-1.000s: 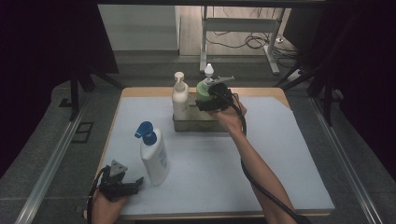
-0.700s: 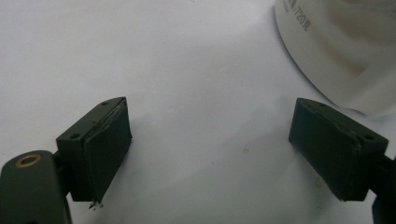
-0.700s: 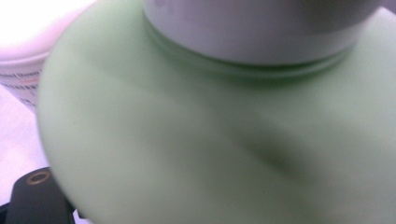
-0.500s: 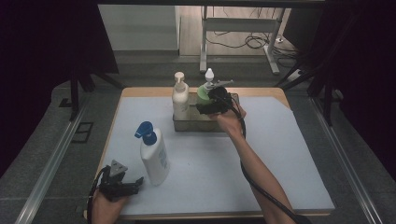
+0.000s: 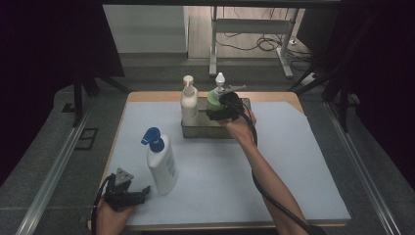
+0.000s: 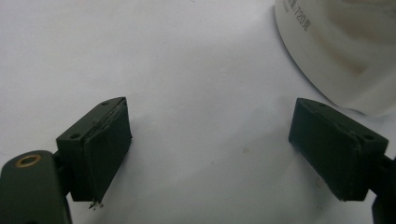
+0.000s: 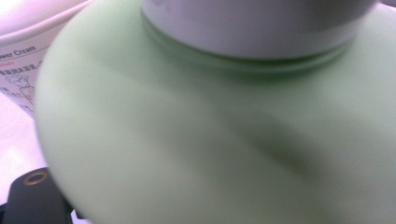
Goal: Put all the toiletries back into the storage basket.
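White mat on the table (image 5: 293, 161), clear bin (image 5: 195, 131) at the back. The green bottle (image 5: 213, 100) sits in that bin beside the cream bottle (image 5: 189, 104), right gripper (image 5: 219, 111) clamped on it. I'd lower it straight and release gently. Left gripper (image 5: 131, 192) waits wide open near the blue-capped bottle (image 5: 161, 164).

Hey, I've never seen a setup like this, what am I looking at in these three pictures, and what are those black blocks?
A person at a table holds a hand-held two-jaw gripper in each hand. One camera looks down from above; the other two ride on the grippers, and the black blocks are the jaws. The left gripper rests open near a white bottle with a blue pump. The right gripper is at a green bottle standing in a clear tray beside a cream pump bottle. That camera sits so close the bottle blurs, so whether the jaws grip it cannot be told.
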Motion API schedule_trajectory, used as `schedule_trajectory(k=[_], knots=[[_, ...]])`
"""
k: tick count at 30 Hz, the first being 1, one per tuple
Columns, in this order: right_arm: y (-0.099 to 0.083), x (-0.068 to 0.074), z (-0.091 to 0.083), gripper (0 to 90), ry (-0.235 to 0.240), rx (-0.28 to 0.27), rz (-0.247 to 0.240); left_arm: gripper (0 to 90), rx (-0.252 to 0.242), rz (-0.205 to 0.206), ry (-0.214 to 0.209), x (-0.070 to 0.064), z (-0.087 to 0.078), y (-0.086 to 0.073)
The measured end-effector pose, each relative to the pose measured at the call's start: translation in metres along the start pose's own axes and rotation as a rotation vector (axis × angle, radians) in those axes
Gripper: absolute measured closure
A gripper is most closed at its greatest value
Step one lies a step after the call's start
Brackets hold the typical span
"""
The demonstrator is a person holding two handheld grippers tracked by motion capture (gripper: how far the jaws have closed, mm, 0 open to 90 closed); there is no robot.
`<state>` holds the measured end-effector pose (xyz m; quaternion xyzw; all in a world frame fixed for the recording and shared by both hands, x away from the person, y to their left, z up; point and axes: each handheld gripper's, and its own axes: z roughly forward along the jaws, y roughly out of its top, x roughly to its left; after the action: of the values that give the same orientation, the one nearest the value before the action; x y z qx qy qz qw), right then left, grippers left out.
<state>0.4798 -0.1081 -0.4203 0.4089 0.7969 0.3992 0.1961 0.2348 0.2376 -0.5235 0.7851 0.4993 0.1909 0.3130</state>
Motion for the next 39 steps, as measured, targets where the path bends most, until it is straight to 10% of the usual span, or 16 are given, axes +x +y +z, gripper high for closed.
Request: schedule_trajectory(k=[39], knots=[[-0.023,-0.009,-0.043,17.1,-0.028,-0.033,-0.032,12.9,0.000,0.001,0.002,0.000,0.000,0.000]])
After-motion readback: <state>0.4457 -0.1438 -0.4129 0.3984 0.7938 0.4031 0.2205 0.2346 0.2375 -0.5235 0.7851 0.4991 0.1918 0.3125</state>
